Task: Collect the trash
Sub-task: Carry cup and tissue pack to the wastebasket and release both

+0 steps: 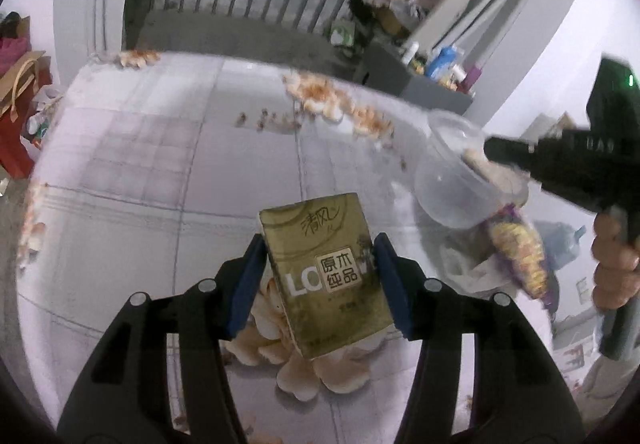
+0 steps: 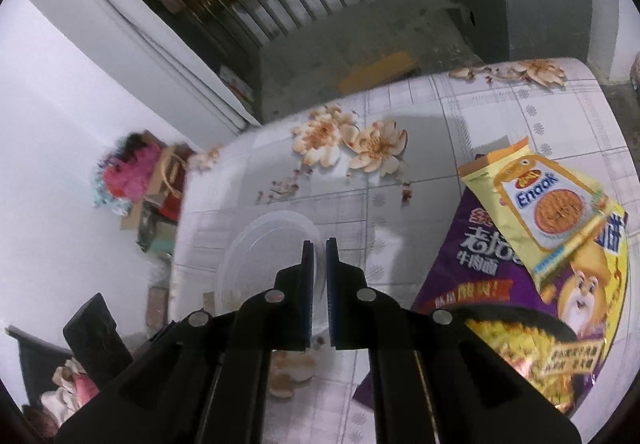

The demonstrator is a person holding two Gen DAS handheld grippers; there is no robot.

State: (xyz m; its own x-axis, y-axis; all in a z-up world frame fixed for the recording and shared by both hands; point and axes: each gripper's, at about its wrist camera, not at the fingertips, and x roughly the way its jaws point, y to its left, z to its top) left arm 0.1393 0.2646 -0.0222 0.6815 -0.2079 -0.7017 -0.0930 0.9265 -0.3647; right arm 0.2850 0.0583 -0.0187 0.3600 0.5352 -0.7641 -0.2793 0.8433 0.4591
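Observation:
My left gripper is shut on a gold tissue pack and holds it above the flowered tablecloth. My right gripper is shut on the rim of a clear plastic container, holding it tilted above the table; the container also shows in the left wrist view, with the right gripper's finger on its rim. A purple noodle packet and a yellow Enaak snack packet lie on the table to the right. The purple packet shows under the container in the left wrist view.
A crumpled white bag lies beside the purple packet. A grey box with bottles stands beyond the table's far edge. Paper bags and clutter sit on the floor to the left. A dark bin with rubbish is at lower left.

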